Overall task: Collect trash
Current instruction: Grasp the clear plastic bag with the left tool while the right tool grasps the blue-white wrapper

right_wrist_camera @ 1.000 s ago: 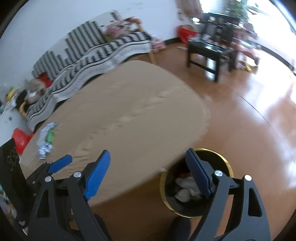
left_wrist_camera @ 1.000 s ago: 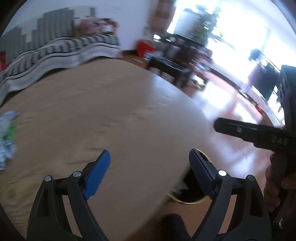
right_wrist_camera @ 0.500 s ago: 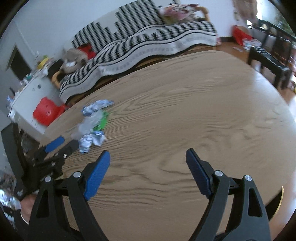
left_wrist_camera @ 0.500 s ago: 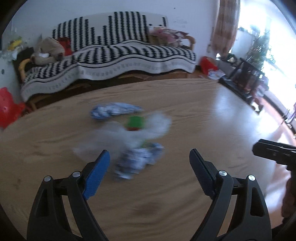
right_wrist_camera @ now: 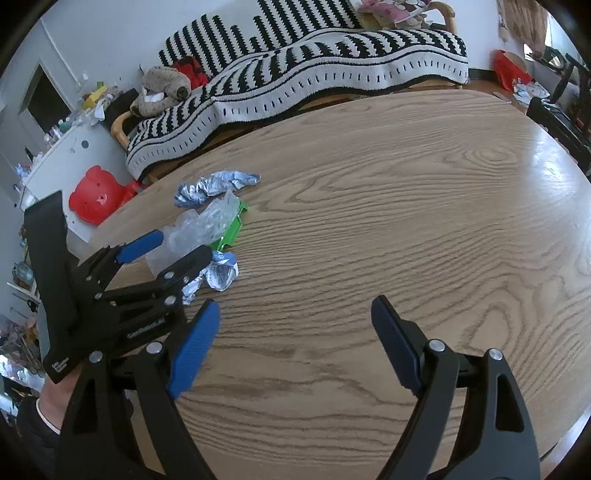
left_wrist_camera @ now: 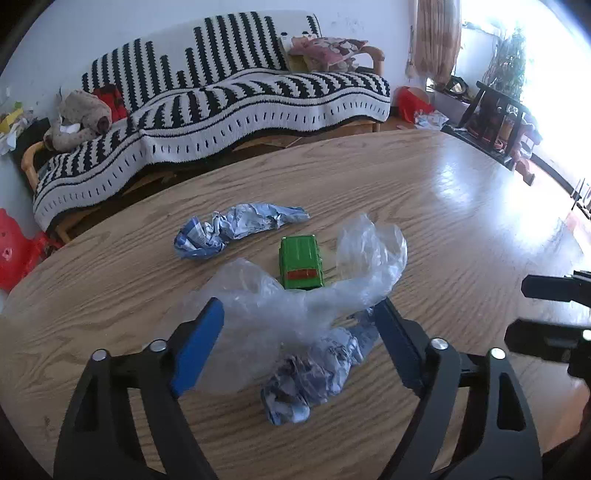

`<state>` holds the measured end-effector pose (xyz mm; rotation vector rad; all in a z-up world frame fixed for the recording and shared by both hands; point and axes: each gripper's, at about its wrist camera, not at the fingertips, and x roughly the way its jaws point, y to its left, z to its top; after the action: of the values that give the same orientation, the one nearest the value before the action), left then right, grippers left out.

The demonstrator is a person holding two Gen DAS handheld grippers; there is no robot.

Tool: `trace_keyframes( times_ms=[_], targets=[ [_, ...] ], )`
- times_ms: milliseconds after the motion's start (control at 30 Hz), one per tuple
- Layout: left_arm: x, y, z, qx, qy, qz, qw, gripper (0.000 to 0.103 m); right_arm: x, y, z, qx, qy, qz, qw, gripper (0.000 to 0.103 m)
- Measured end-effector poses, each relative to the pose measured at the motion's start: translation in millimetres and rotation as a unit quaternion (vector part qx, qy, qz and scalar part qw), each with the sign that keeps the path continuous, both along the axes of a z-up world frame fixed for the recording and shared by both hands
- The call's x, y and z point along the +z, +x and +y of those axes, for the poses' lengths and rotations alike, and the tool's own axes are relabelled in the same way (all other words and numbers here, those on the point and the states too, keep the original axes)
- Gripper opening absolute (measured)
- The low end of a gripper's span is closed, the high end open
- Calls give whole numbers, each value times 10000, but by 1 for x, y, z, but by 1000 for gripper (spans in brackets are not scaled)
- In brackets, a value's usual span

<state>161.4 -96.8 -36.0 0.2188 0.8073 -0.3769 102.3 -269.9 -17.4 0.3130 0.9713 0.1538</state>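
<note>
Between the spread left gripper (left_wrist_camera: 295, 332), the clear plastic bag (left_wrist_camera: 314, 295), nearer than before; right gripper (right_wrist_camera: 291, 347) likewise spread.

Left gripper (left_wrist_camera: 295, 332) moved onto plastic bag (left_wrist_camera: 306, 295).

You are facing an oval wooden table (left_wrist_camera: 461, 221) with strong glare on its right side. Behind it stands a sofa (left_wrist_camera: 236, 96) under a black-and-white striped cover, against a white wall (left_wrist_camera: 110, 33). A bright window (left_wrist_camera: 535, 48) lies to your right, and a red stool (right_wrist_camera: 96, 195) to your left.
</note>
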Motion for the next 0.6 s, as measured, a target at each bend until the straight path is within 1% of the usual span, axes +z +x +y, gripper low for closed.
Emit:
trace_keyframes(
  times_ms=[33, 67, 133, 167, 233, 300, 333, 467, 600],
  targets=[
    [-1, 2, 1, 18, -37, 4, 10000, 70, -2, 2, 3, 25, -33, 19, 10000, 81],
    [-2, 5, 4, 37, -85, 31, 10000, 68, -4, 4, 6, 48, -57, 40, 10000, 81],
    [-5, 10, 8, 102, -126, 118, 9998, 50, -8, 9, 11, 96, -89, 80, 9999, 81],
    [-6, 11, 10, 121, -129, 147, 9997, 46, -10, 11, 14, 115, -107, 90, 9998, 81],
    [-7, 12, 14, 137, -163, 200, 9996, 33, -14, 15, 22, 176, -176, 100, 9996, 81],
    [-3, 10, 22, 180, -216, 193, 9994, 25, -16, 18, 31, 236, -215, 101, 9994, 81],
    [-1, 8, 24, 197, -263, 201, 9993, 24, -17, 19, 33, 262, -219, 101, 9994, 81],
    [15, 2, 46, 340, -678, 209, 9969, 24, -21, 27, 55, 461, -170, 70, 9988, 81],
    [29, -6, 66, 599, -804, 142, 9949, 23, -25, 35, 80, 663, -123, 12, 9977, 81]
  ],
)
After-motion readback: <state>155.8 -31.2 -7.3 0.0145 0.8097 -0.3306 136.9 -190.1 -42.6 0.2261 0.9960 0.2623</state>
